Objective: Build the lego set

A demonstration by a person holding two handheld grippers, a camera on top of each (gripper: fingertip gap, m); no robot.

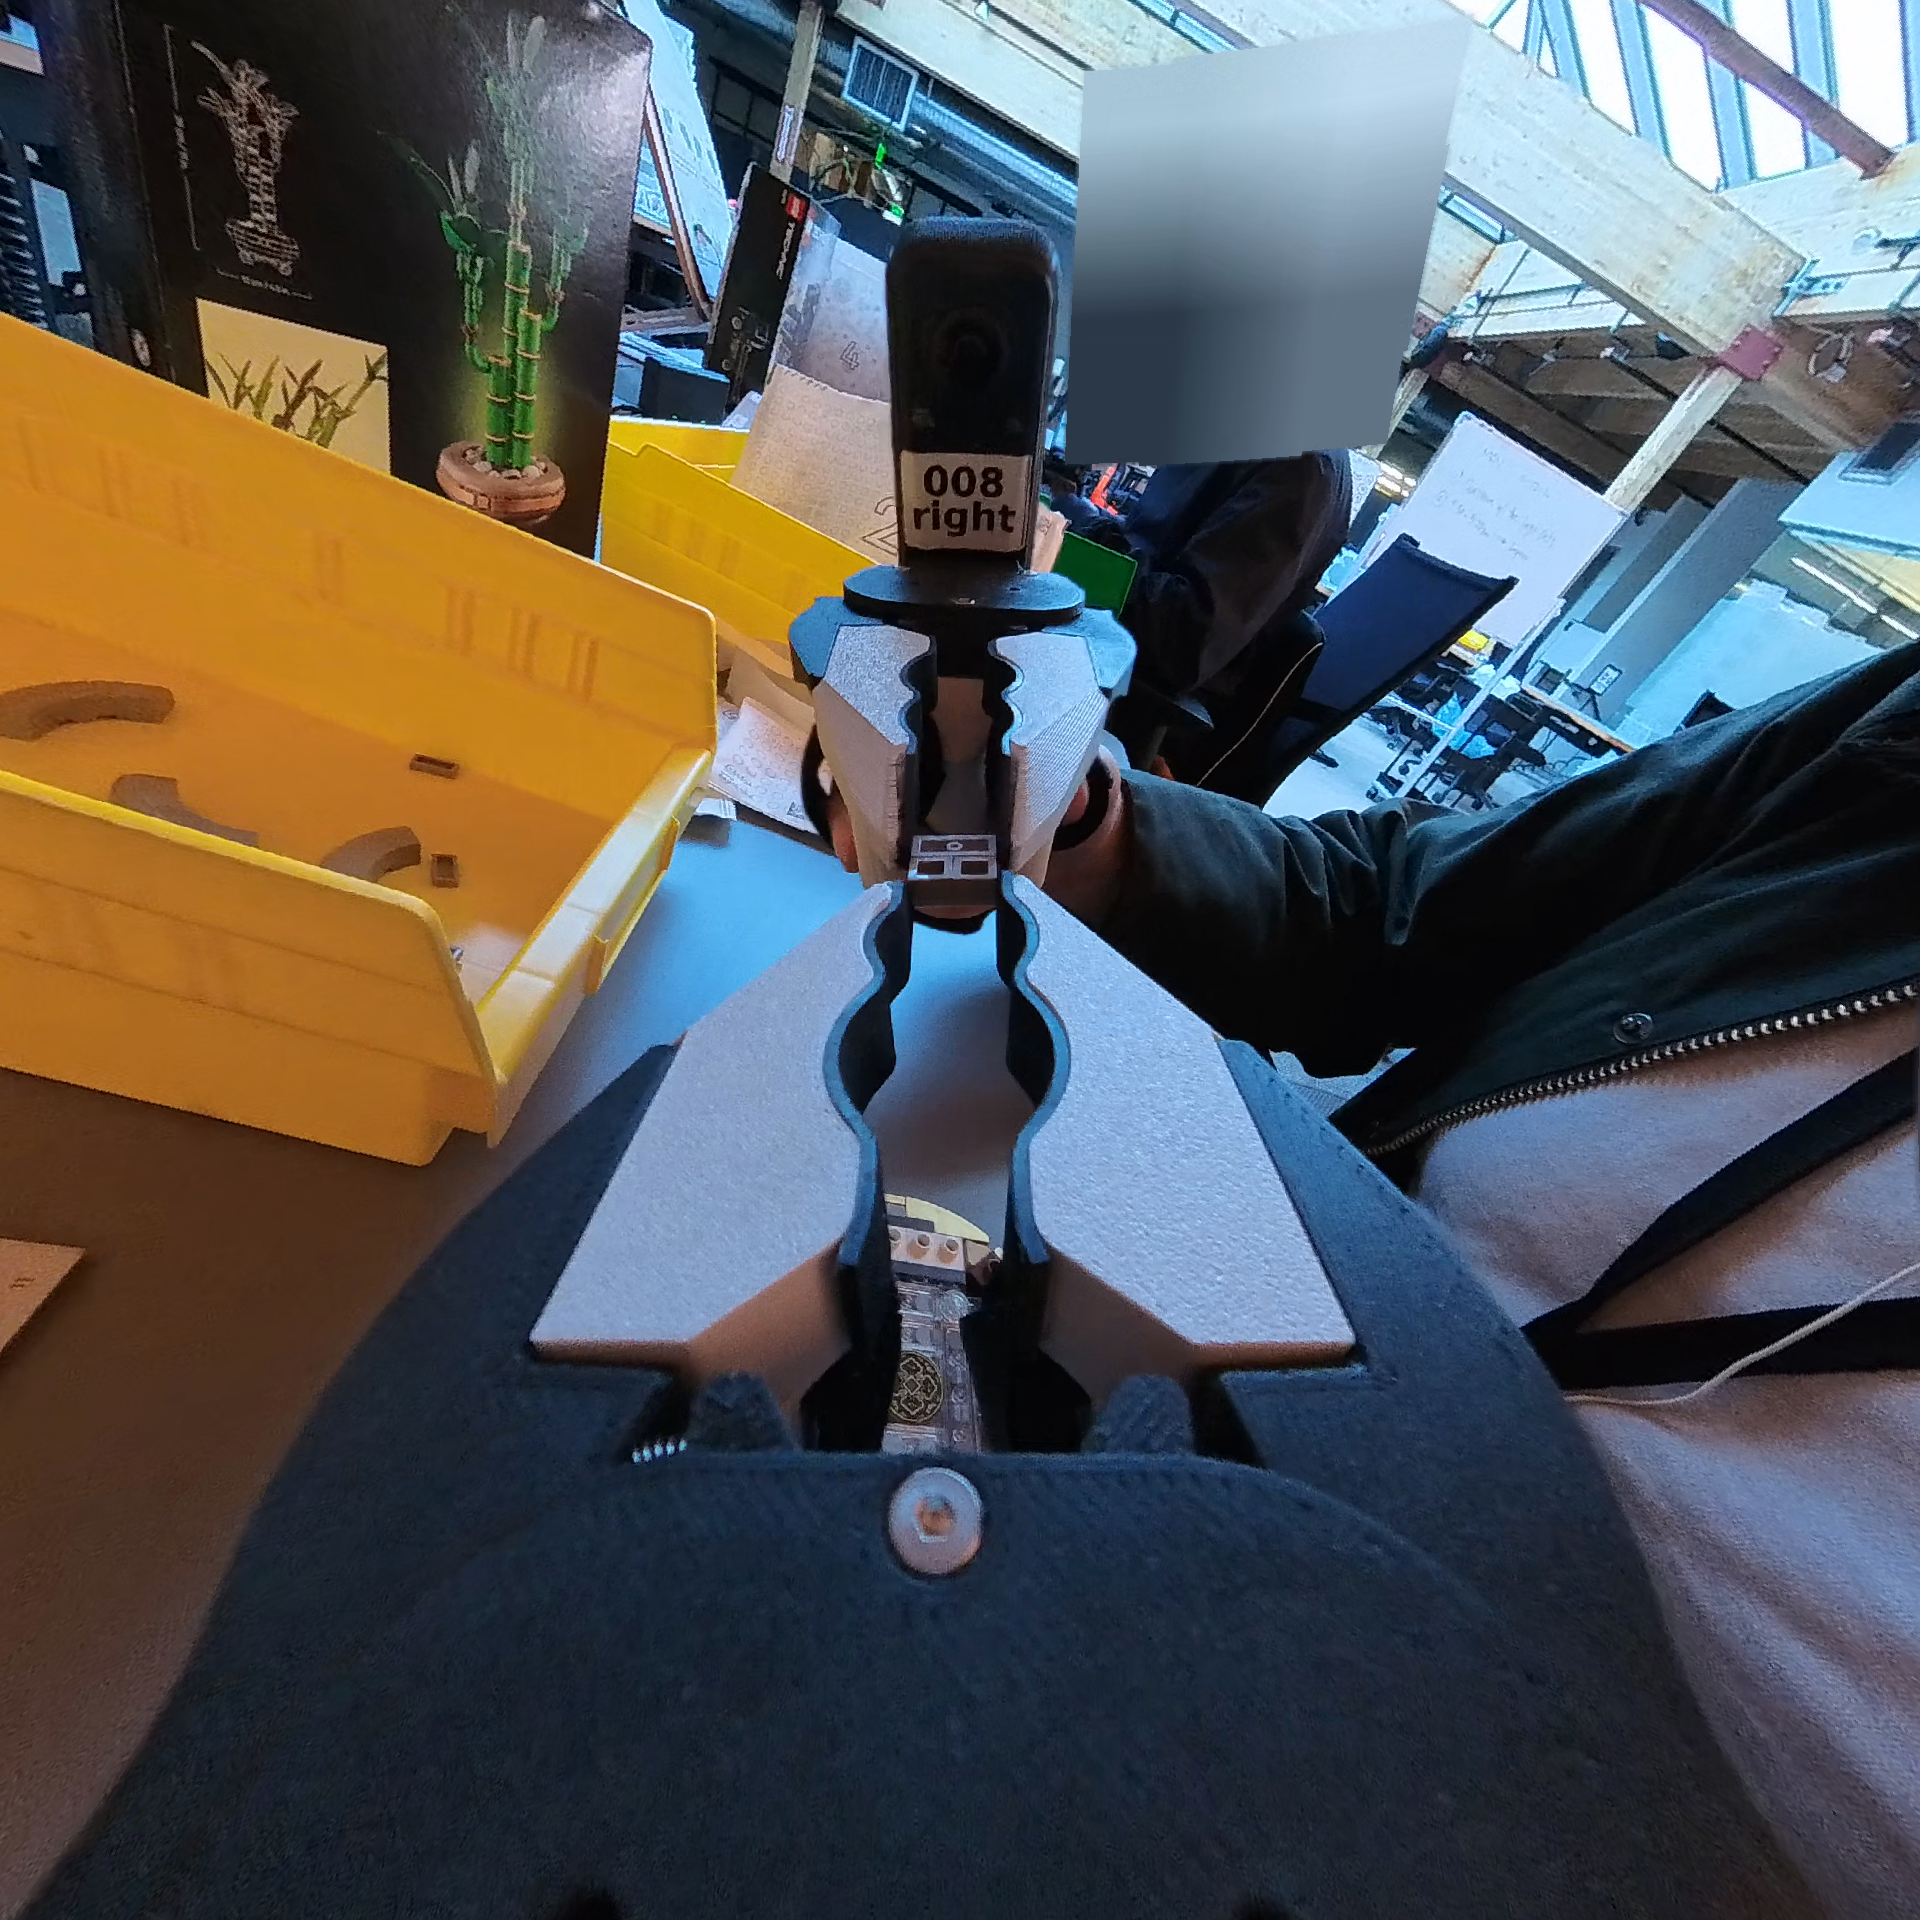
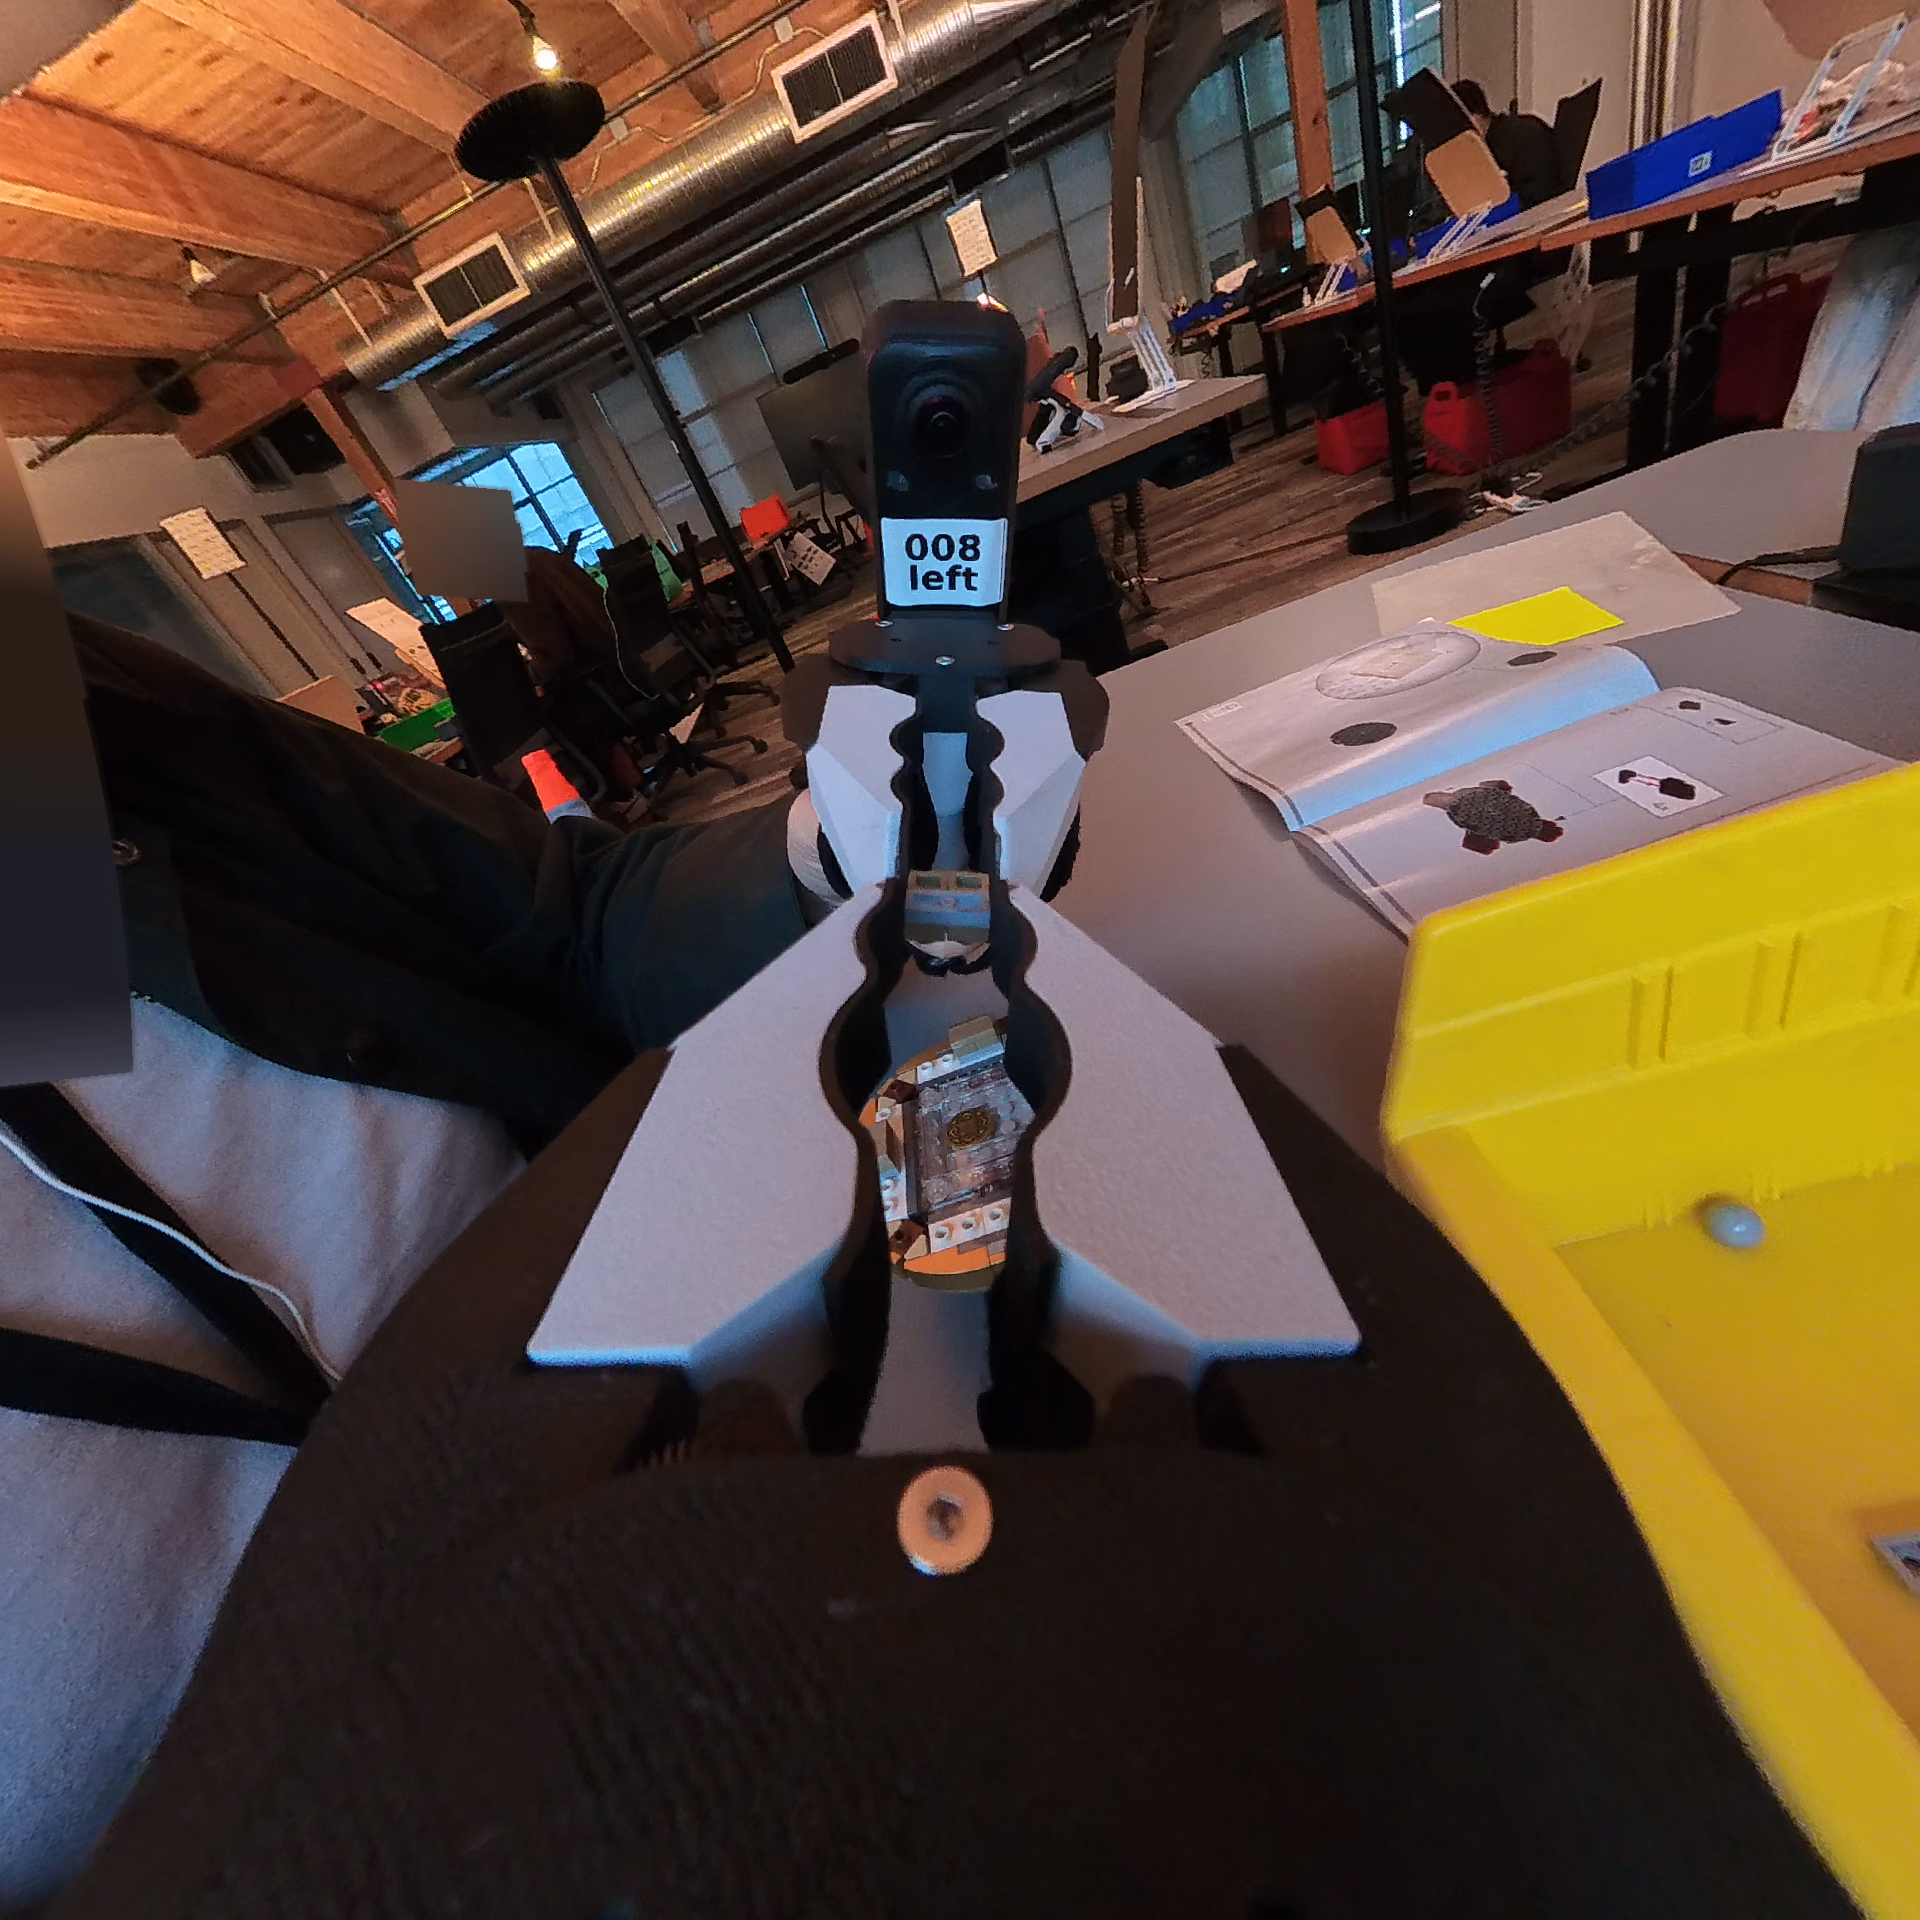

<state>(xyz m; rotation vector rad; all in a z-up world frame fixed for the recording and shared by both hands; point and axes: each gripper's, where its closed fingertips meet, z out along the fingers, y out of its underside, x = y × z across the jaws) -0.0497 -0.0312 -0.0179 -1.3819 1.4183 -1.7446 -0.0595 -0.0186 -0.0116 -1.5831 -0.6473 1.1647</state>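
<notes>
On the far left of the left wrist view a yellow bin (image 1: pixel 436 935) sits on the grey table (image 1: pixel 208 1195), with curved grey pieces (image 1: pixel 83 709) and small dark bricks (image 1: pixel 433 767) loose on its floor, and a black set box (image 1: pixel 384 249) printed with a bamboo plant stands upright behind it. At the centre, the left gripper (image 1: pixel 954 896) and the right gripper (image 1: pixel 952 847) point tip to tip, and a small grey brick (image 1: pixel 953 864) sits right where the two sets of fingers meet; both pairs of fingers stand at a narrow gap about as wide as that brick. The right gripper's fingers appear to pinch it from either side, while I cannot tell whether the left gripper's tips clamp it too or only touch it. Below the fingers, seen through the gap between them, the part-built model (image 1: pixel 925 1351) rests on the table: a round tan base carrying pale and clear plates and a gold medallion. In the right wrist view the same model (image 2: pixel 951 1143) shows under the right gripper (image 2: pixel 948 904), and a pale grey brick (image 2: pixel 945 899) lies at the fingertips, with the left gripper (image 2: pixel 945 873) facing it. Farther right an open instruction booklet (image 2: pixel 1475 769) lies flat on the table, and a second yellow bin (image 2: pixel 1662 1039) fills the right edge.
</notes>
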